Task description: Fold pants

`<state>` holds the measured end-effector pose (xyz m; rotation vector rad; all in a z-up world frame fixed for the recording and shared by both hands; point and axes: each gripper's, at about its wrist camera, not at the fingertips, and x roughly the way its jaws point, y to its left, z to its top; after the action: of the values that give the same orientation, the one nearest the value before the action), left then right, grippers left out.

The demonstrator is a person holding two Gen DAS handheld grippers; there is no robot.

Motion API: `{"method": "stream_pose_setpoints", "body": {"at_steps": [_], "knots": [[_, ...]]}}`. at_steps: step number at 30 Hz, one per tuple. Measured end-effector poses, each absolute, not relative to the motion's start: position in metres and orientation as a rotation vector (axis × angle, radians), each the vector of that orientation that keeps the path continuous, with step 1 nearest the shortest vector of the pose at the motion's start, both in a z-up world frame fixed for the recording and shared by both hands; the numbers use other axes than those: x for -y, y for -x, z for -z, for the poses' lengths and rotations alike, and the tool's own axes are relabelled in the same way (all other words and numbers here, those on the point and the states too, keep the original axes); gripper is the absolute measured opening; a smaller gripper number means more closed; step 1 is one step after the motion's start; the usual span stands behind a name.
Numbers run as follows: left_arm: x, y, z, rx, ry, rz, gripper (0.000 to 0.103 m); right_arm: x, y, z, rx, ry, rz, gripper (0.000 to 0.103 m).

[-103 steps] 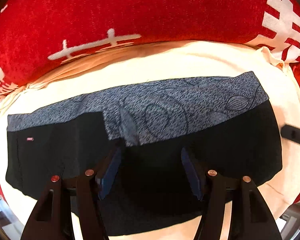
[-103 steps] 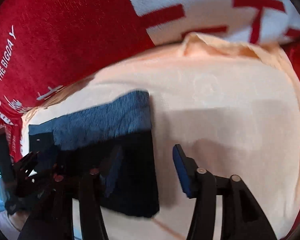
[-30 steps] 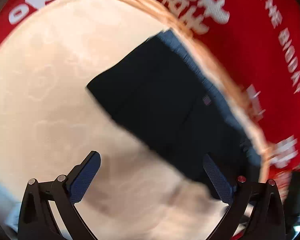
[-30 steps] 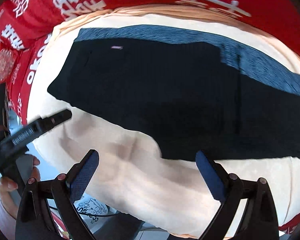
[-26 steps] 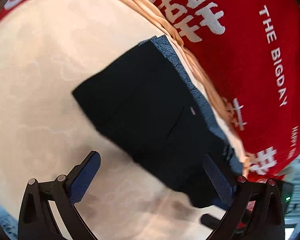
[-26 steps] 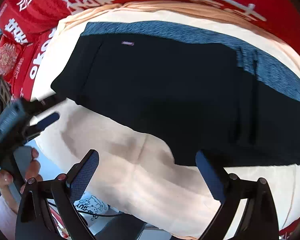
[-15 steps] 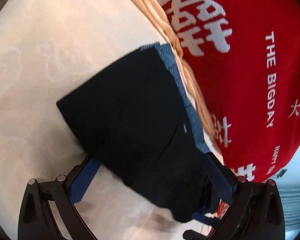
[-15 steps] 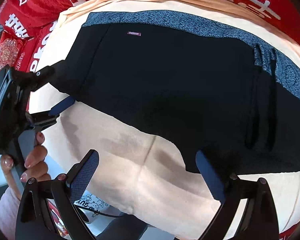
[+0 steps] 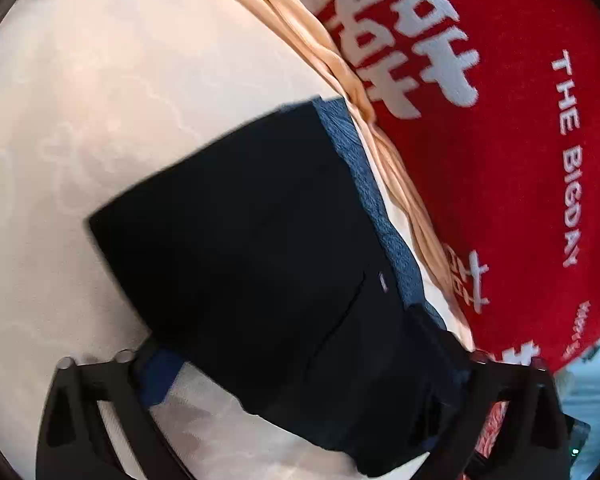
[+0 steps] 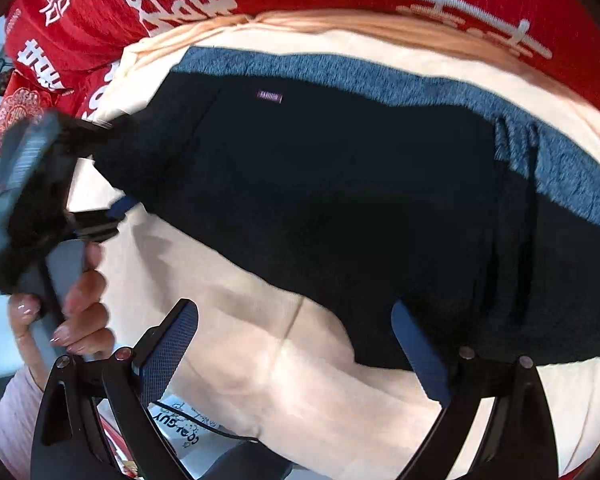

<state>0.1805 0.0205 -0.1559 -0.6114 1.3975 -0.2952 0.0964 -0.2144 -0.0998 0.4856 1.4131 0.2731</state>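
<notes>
I hold a gripper in each hand over a pair of black pants (image 10: pixel 340 200) with a speckled blue-grey waistband (image 10: pixel 380 80). The pants lie flat on a cream cloth (image 10: pixel 280 360) covering the bench, the waistband along the far edge, close to a red blanket (image 9: pixel 500 160) with white lettering.

My left gripper (image 9: pixel 300 364) sits at the left end of the pants. Its fingers are spread wide, one on each side of that end, and black fabric lies between them, not yet pinched. In the right view my left hand (image 10: pixel 72 312) shows on its handle.

My right gripper (image 10: pixel 300 344) hovers at the near edge of the pants, its fingers wide apart and holding nothing; the right pad is touching or just above the hem.

I judge the pants are already folded lengthwise into one long strip. What remains is carrying the left end across to shorten it.
</notes>
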Motion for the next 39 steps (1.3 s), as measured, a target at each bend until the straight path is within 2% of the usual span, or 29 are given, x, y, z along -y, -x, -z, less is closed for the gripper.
{"method": "stream_pose_setpoints", "body": {"at_steps": [1, 2, 3, 4, 7, 11, 13, 19, 26, 34, 35, 36, 37, 38, 39], "knots": [[-0.019, -0.181, 0.155, -1.4, 0.569, 0.263, 0.077, 0.217, -0.098, 0.097, -1.405, -0.482, -0.268, 0.098], [-0.018, -0.18, 0.154, -1.398, 0.531, 0.239, 0.056, 0.223, -0.1, 0.093, -1.391, -0.481, -0.264, 0.098], [-0.017, -0.18, 0.153, -1.397, 0.481, 0.22, 0.044, 0.228, -0.102, 0.09, -1.382, -0.481, -0.259, 0.098], [-0.016, -0.181, 0.153, -1.4, 0.435, 0.222, 0.038, 0.232, -0.104, 0.088, -1.375, -0.48, -0.252, 0.098], [-0.008, -0.179, 0.144, -1.371, 0.347, 0.241, 0.036, 0.247, -0.116, 0.078, -1.347, -0.486, -0.234, 0.098], [0.024, -0.163, 0.127, -1.258, 0.029, 0.263, 0.036, 0.256, -0.142, 0.064, -1.338, -0.475, -0.247, 0.098], [0.042, -0.15, 0.122, -1.185, -0.143, 0.276, 0.036, 0.252, -0.16, 0.059, -1.361, -0.465, -0.285, 0.098], [0.066, -0.126, 0.119, -1.048, -0.404, 0.315, 0.036, 0.21, -0.22, 0.043, -1.414, -0.447, -0.462, 0.098], [0.074, -0.124, 0.119, -1.007, -0.483, 0.313, 0.036, 0.112, -0.288, 0.047, -1.562, -0.359, -0.747, 0.098], [0.075, -0.128, 0.118, -1.004, -0.478, 0.306, 0.036, 0.046, -0.3, 0.08, -1.718, -0.096, -0.723, 0.098], [0.075, -0.13, 0.119, -1.027, -0.468, 0.315, 0.036, 0.047, -0.299, 0.084, -1.74, -0.083, -0.7, 0.096], [0.075, -0.129, 0.118, -1.038, -0.459, 0.324, 0.036, 0.049, -0.297, 0.09, -1.76, -0.07, -0.681, 0.087], [0.077, -0.127, 0.115, -1.026, -0.464, 0.331, 0.036, 0.051, -0.297, 0.093, -1.764, -0.066, -0.676, 0.049], [0.079, -0.126, 0.112, -1.018, -0.472, 0.34, 0.036, 0.059, -0.295, 0.094, -1.755, -0.112, -0.681, 0.019], [0.082, -0.125, 0.109, -1.01, -0.477, 0.349, 0.036, 0.063, -0.296, 0.093, -1.748, -0.147, -0.686, 0.019]]}}
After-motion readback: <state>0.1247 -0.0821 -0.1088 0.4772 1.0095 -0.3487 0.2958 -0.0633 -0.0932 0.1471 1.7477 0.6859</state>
